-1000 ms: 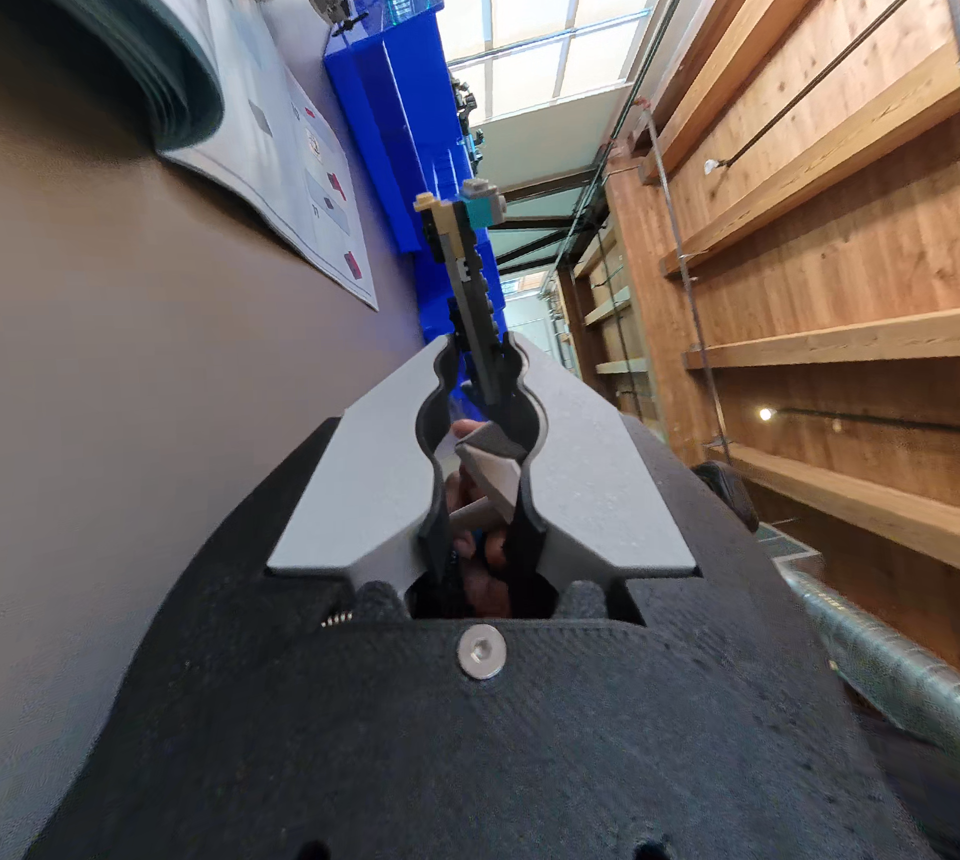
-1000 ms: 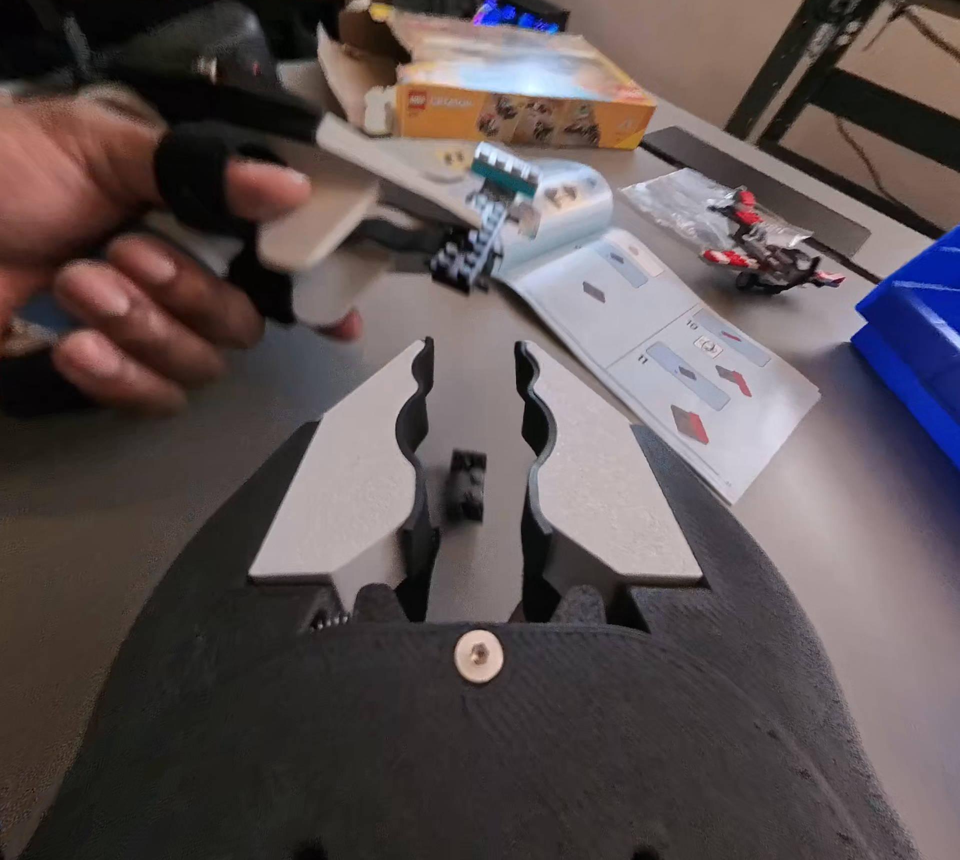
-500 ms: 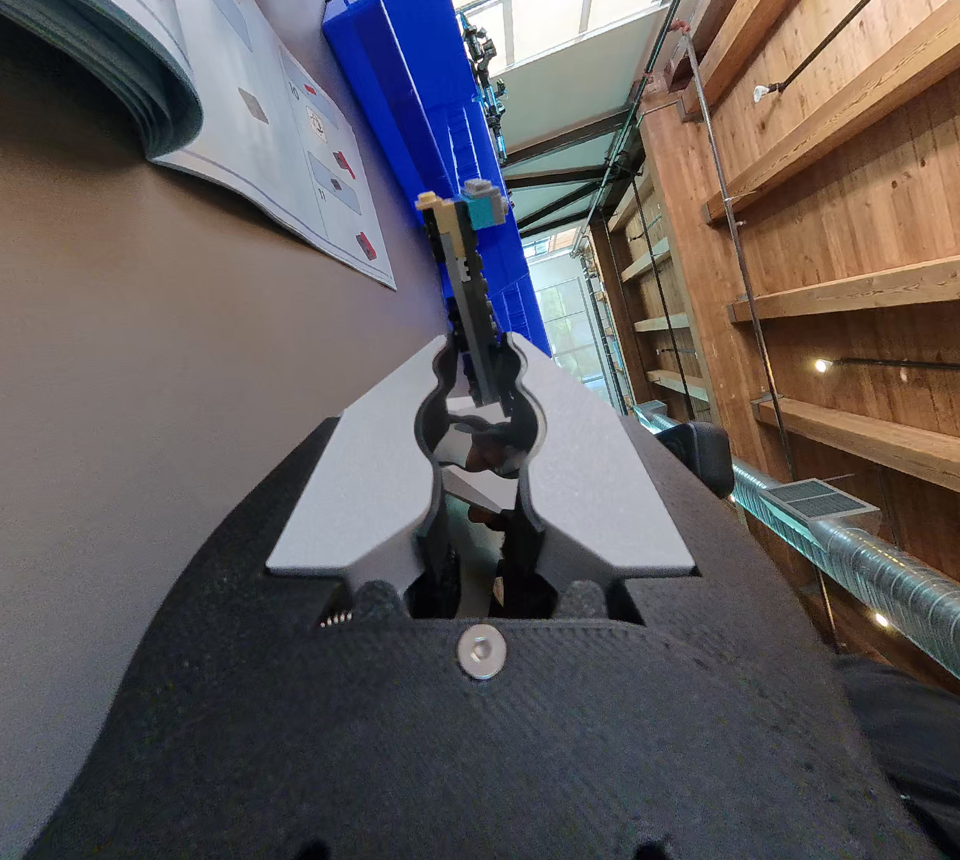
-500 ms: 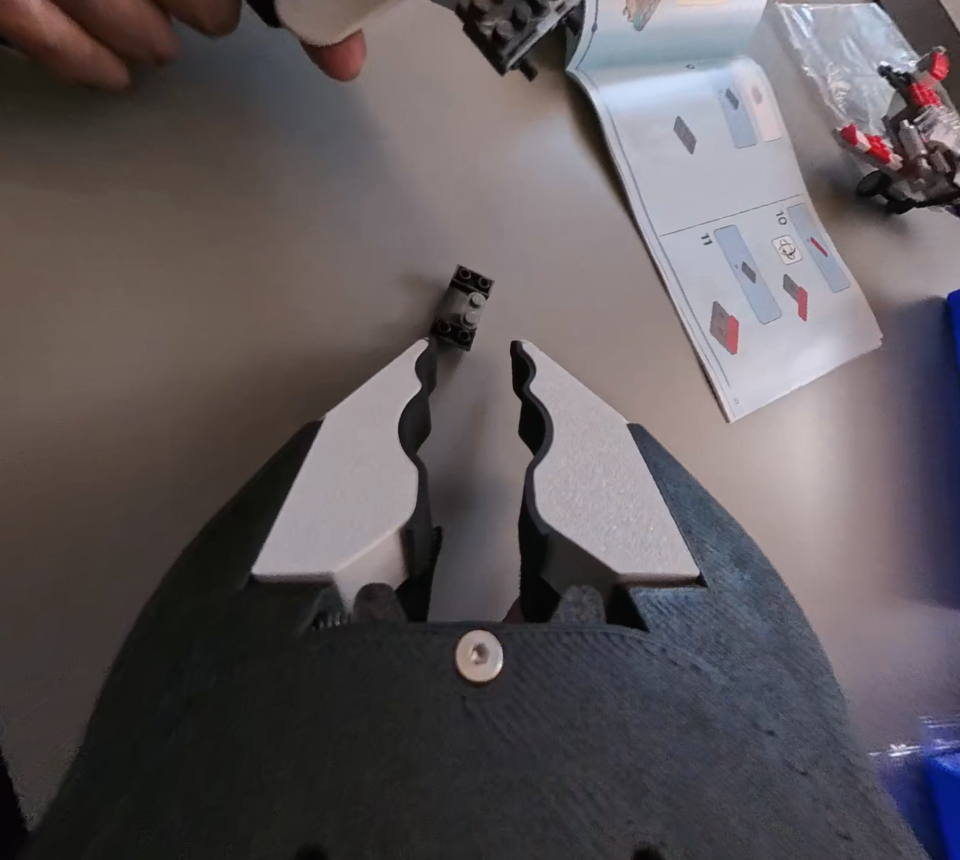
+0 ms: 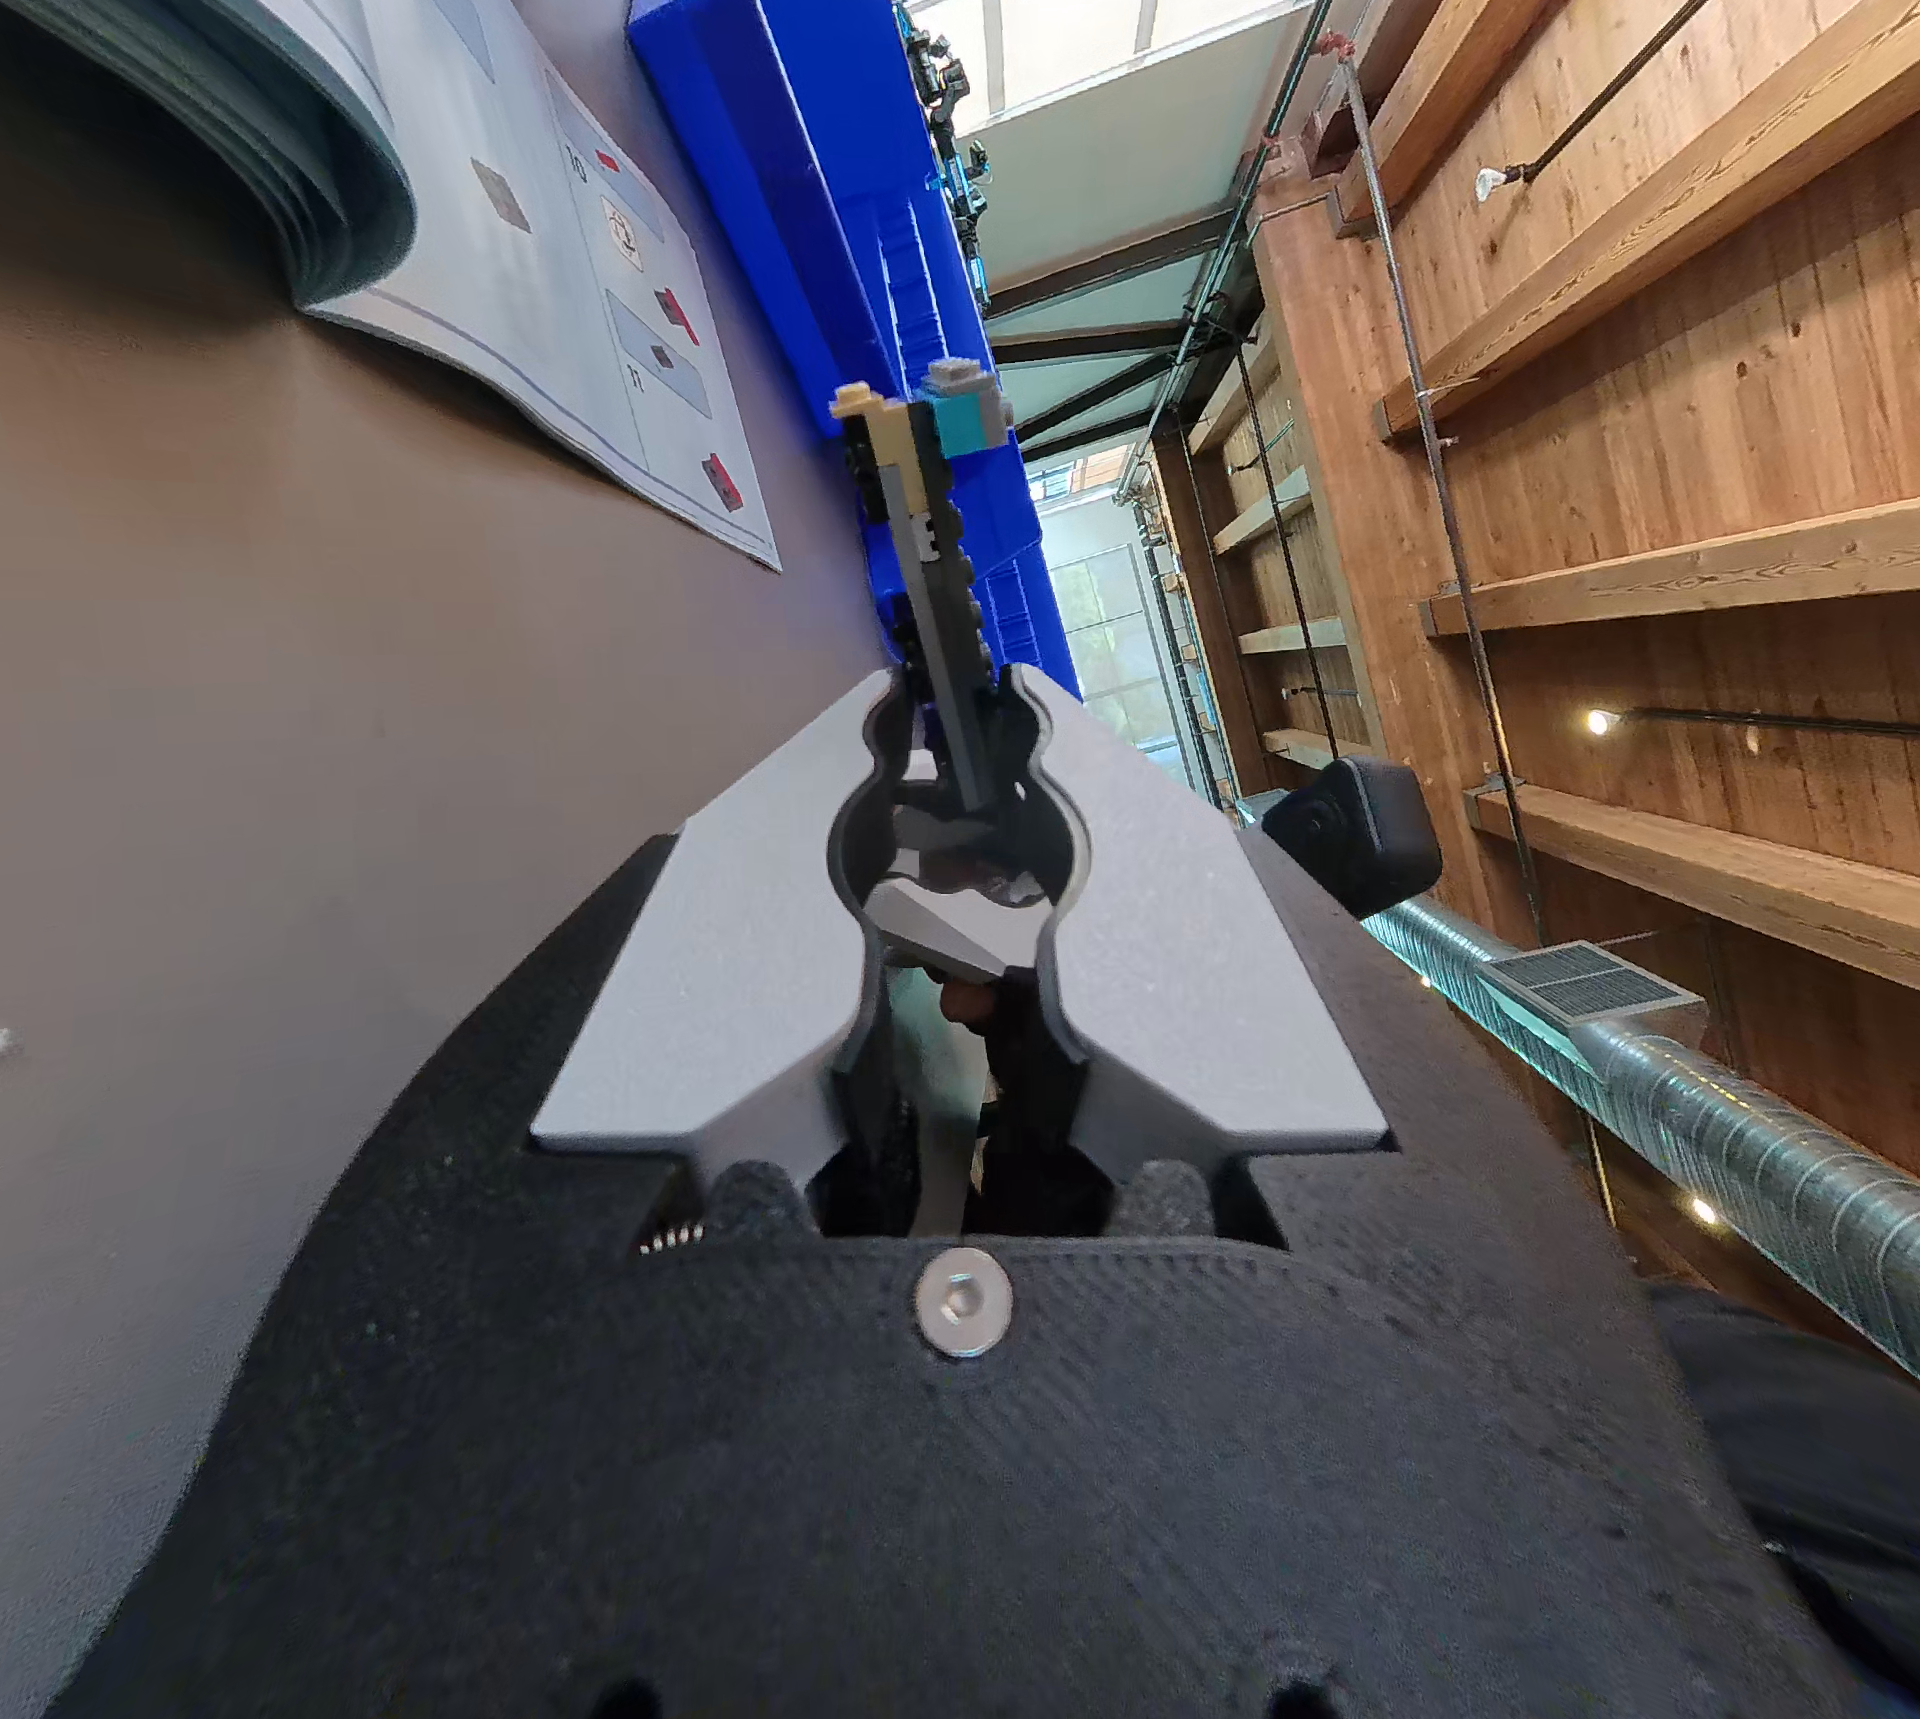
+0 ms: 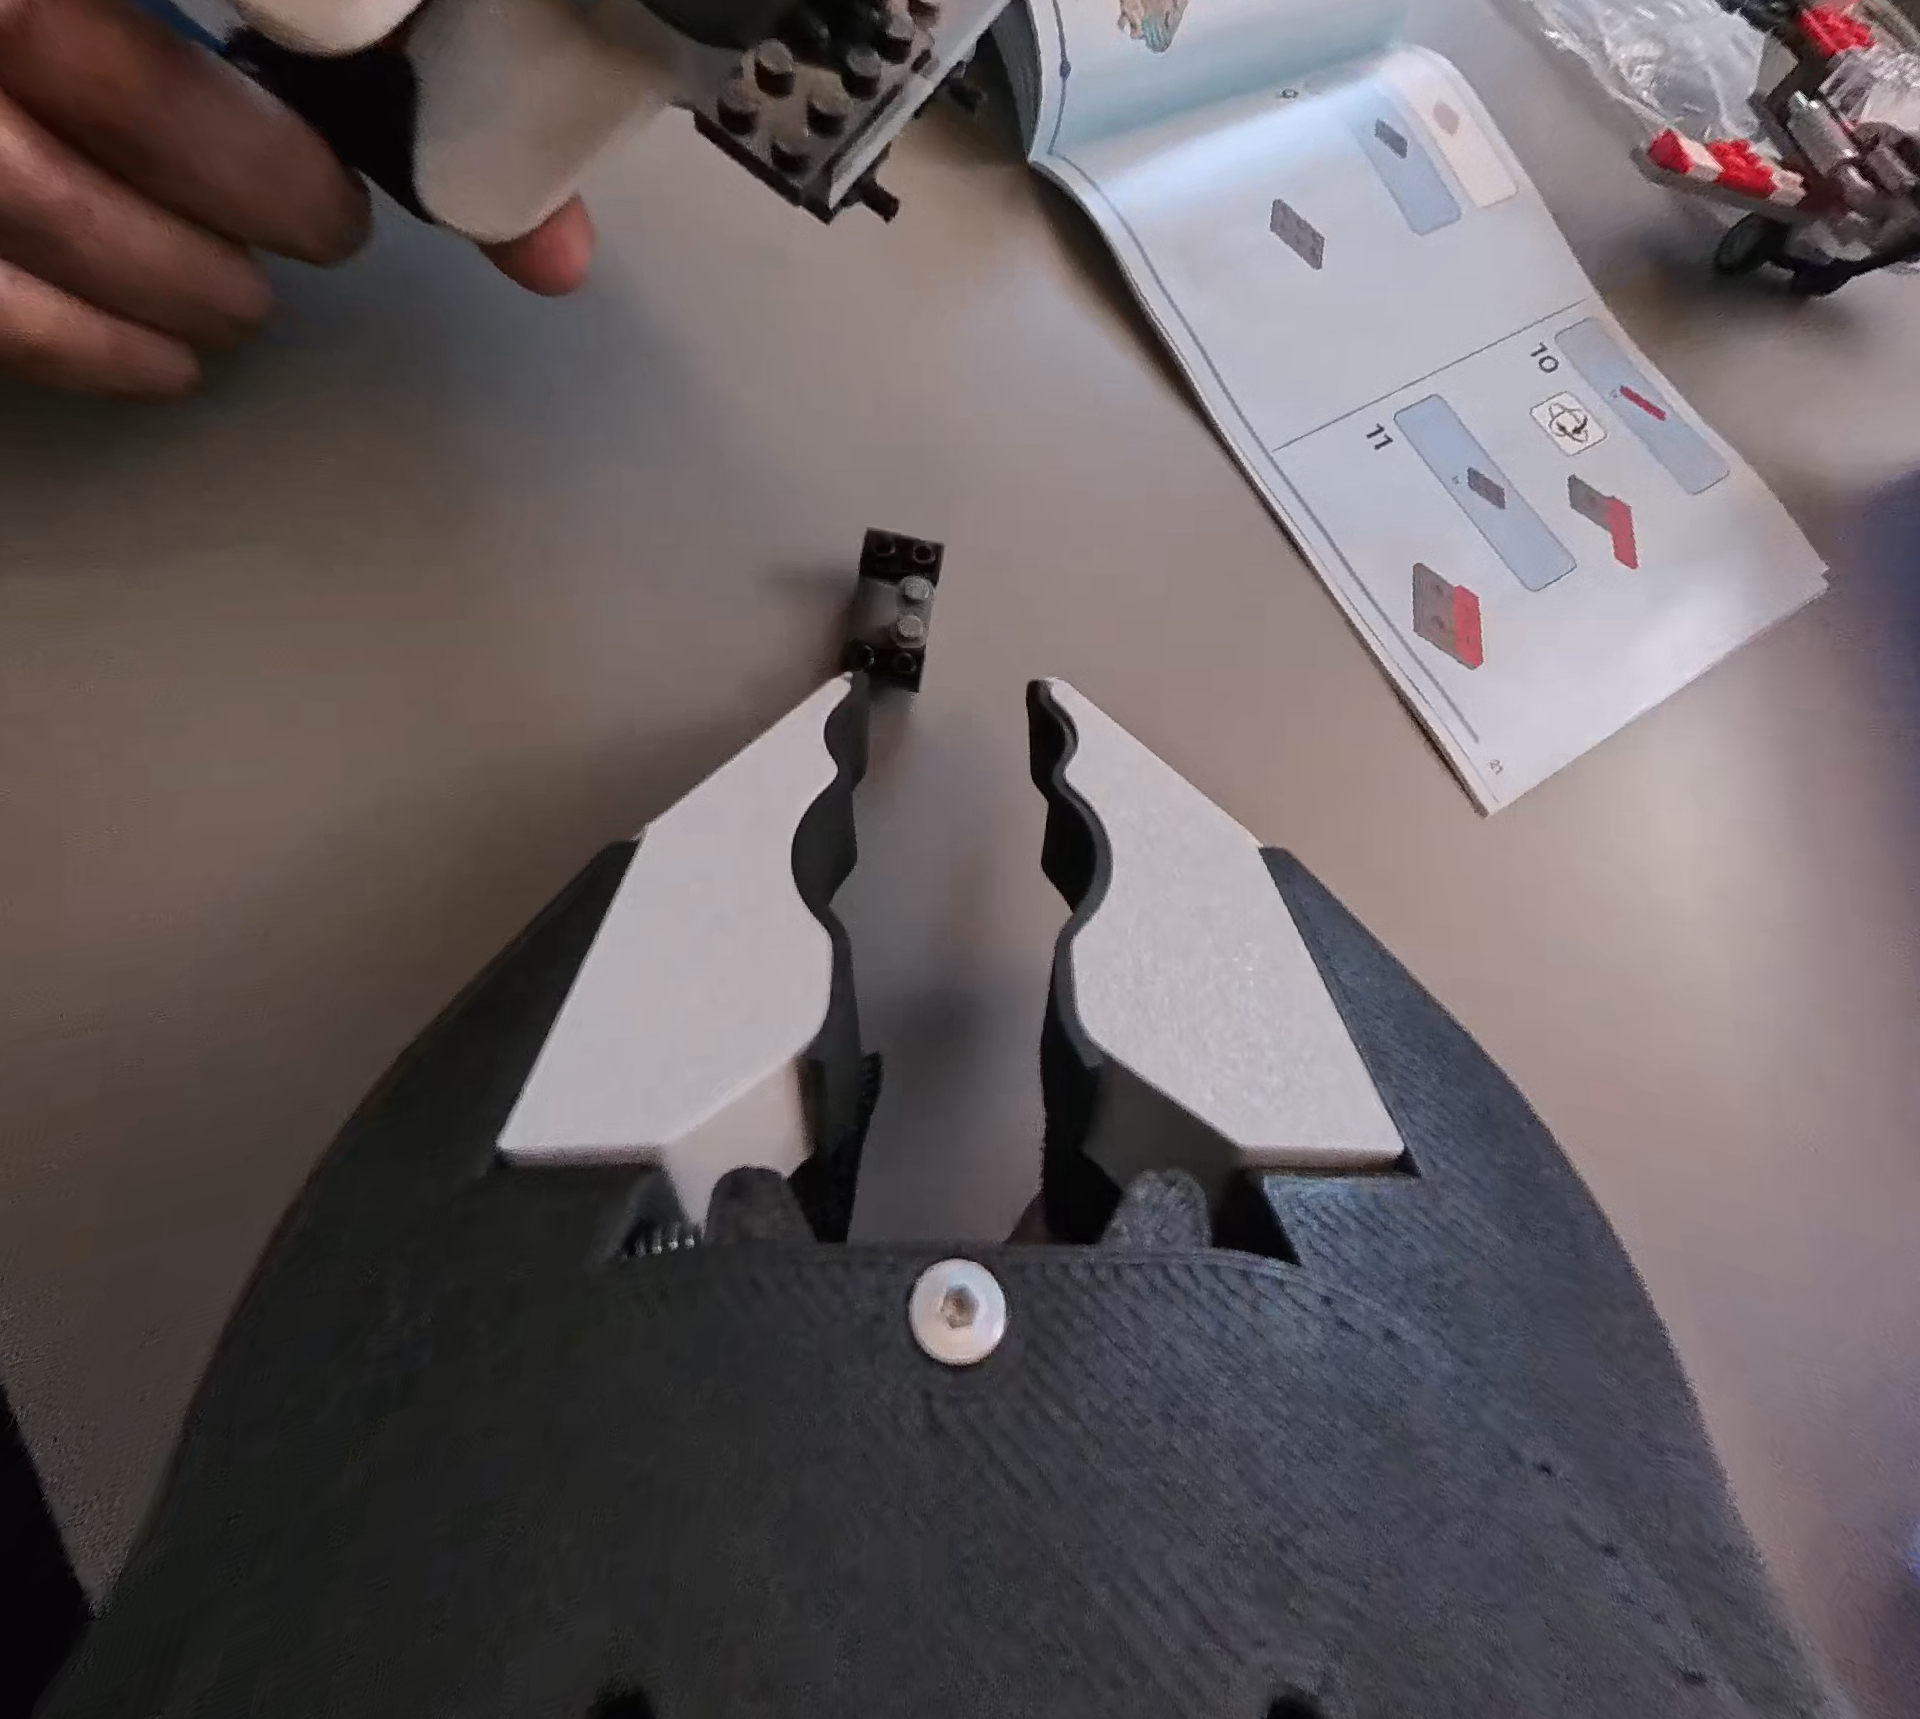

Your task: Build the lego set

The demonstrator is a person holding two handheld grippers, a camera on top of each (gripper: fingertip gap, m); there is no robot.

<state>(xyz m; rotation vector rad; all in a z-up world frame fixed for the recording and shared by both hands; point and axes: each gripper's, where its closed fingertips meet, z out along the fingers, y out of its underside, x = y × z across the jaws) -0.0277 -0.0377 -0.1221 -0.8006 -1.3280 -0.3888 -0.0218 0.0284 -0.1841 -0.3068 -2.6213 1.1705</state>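
Lego building looks only partly done: a long dark-grey studded plate assembly (image 5: 940, 620) with tan and teal bricks at its far end is clamped edge-on in the left gripper (image 5: 956, 693), held above the grey table (image 6: 416, 578). A small black-and-grey brick piece (image 6: 894, 609) lies loose on the table just ahead of the right gripper (image 6: 940, 693), whose jaws stand apart and empty. An open instruction booklet (image 6: 1403, 298) lies nearby; joining that piece probably comes next.

My left gripper (image 5: 954, 693) rolled sideways above the table (image 6: 520, 526), jaws clamped on the lego assembly (image 5: 928, 547), my right gripper (image 6: 940, 698) angled down at the table, jaws parted, holding nothing
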